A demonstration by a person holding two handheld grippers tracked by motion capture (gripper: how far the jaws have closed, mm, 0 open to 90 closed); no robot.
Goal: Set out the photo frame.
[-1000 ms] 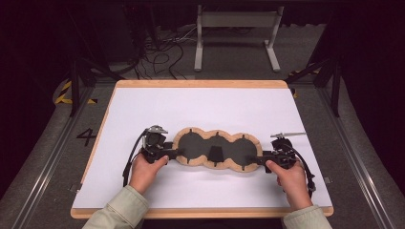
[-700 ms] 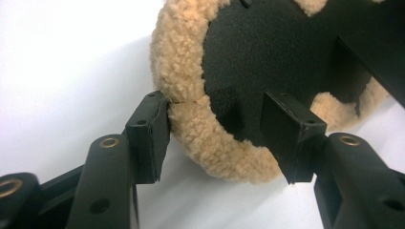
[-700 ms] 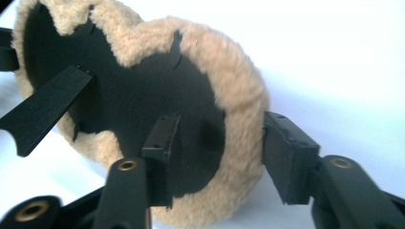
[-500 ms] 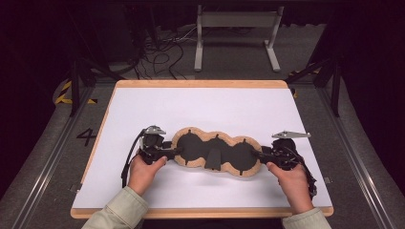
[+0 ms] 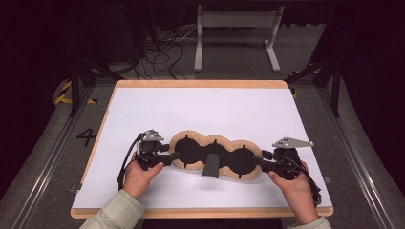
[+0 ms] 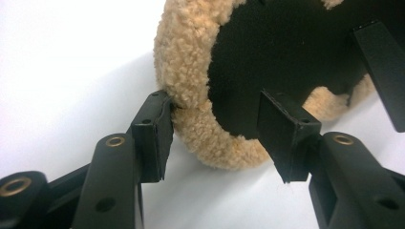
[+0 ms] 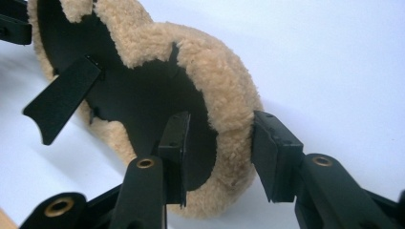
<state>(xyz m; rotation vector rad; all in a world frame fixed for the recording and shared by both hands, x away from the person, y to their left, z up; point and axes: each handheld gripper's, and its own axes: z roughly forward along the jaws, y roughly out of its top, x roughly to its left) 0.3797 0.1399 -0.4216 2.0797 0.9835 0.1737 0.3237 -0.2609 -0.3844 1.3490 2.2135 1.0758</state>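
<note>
A three-lobed pad (image 5: 191,138) with a tan fleece rim and a black inner face lies across the near middle of the white board (image 5: 200,109). A black flap (image 5: 210,166) hangs from its middle. My left gripper (image 5: 173,155) holds the left end. In the left gripper view that gripper (image 6: 219,133) has the pad's (image 6: 186,57) rim between its pads after closing a little. My right gripper (image 5: 258,162) holds the right end. In the right gripper view it (image 7: 217,152) has just closed on the pad's (image 7: 215,71) rim, one pad on fleece, one on black.
The board has a wooden edge (image 5: 200,84), with bare white surface behind and in front of the pad. Beyond it on the dark floor stand a grey metal frame (image 5: 236,19) and loose cables (image 5: 162,52). Rails run along both sides.
The right gripper's jaws have closed onto the right end of the pad and that hand has risen a little. The pad's flap now hangs lower. The left hand has stayed put.
</note>
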